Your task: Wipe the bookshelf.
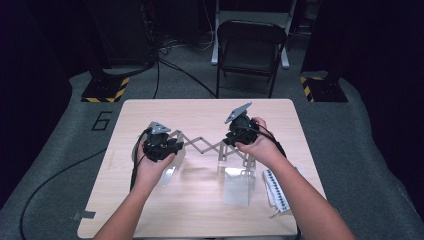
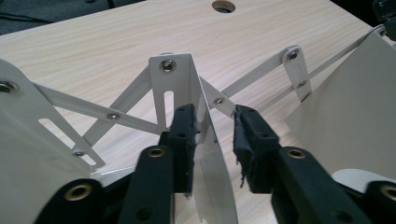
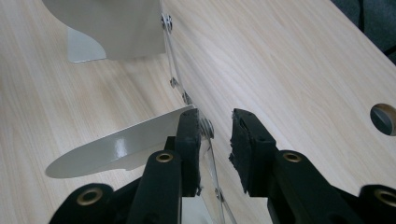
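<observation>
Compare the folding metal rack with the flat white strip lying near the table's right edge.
The folding metal rack stands upright across the middle of the table; the white strip lies flat near its right edge. The rack is stretched out into a scissor lattice with plates at the ends; the strip is one narrow piece bearing a row of dark marks. Both grippers, left gripper and right gripper, are at the rack; the strip lies untouched. Both are pale.

You get a dim, dark-edged room in the high view with the table (image 1: 200, 210) lit from above and glare on the metal panel (image 1: 236, 186), while both gripper views look bright, soft-focused up close.
</observation>
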Motion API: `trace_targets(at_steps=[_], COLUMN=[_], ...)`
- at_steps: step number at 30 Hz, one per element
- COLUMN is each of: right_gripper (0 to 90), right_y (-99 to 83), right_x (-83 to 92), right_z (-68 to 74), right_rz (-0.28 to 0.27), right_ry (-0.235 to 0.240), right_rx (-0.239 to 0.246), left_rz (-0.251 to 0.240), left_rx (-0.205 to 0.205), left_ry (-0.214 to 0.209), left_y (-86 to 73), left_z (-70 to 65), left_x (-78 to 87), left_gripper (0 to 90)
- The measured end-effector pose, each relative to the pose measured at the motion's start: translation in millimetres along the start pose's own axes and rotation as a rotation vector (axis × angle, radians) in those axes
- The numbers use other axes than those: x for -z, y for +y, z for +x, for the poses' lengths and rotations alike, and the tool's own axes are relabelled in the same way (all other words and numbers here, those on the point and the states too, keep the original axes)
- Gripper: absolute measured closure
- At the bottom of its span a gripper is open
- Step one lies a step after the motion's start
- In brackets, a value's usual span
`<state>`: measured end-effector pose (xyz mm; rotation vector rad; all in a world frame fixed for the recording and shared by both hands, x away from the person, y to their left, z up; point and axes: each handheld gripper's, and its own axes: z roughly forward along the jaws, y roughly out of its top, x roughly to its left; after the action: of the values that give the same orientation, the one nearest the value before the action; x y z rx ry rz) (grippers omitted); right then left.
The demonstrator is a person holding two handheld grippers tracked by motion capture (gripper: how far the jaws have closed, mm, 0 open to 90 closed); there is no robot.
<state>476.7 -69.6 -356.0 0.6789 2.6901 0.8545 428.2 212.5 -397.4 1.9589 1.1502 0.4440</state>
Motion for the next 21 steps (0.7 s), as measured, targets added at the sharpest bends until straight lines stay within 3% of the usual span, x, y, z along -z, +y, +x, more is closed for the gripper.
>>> trace_targets(at_steps=[3,4,7,10,17,18,20,21], right_gripper=[73.9,74.5,79.0,80.0,81.4,81.5,81.5,81.5], right_y=[1.9,2.8,3.6,4.0,3.8,3.7,3.5,3.1], right_x=[-4.6,-6.6,-9.1,-10.6,-10.1,-9.9,-9.3,-9.5], right_z=[0.3,1.5,2.6,2.2,2.4,2.9,4.4,5.2], right_rz=[0.019,0.027,0.043,0.045,0.052,0.054,0.059,0.053], right_ry=[0.012,0.001,0.013,0.011,0.014,0.018,0.018,0.023], right_rx=[0.015,0.016,0.012,0.022,0.025,0.021,0.014,0.012], left_rz=[0.006,-0.01,0.003,-0.012,0.009,0.022,0.025,0.024], left_rx=[0.021,0.046,0.051,0.039,0.021,0.001,-0.002,-0.009], left_ry=[-0.014,-0.015,-0.022,-0.011,0.005,0.015,0.008,0.024], left_y=[-0.3,-0.7,-0.7,-1.1,-1.3,-1.6,-1.6,-1.2], left_z=[2.7,2.1,4.0,2.7,2.4,3.7,3.8,2.5], left_x=[-0.9,-2.3,-2.6,-3.2,-5.3,-4.3,-3.9,-4.2], left_gripper=[72.0,72.1,75.4,76.8,74.6,74.7,79.5,82.1])
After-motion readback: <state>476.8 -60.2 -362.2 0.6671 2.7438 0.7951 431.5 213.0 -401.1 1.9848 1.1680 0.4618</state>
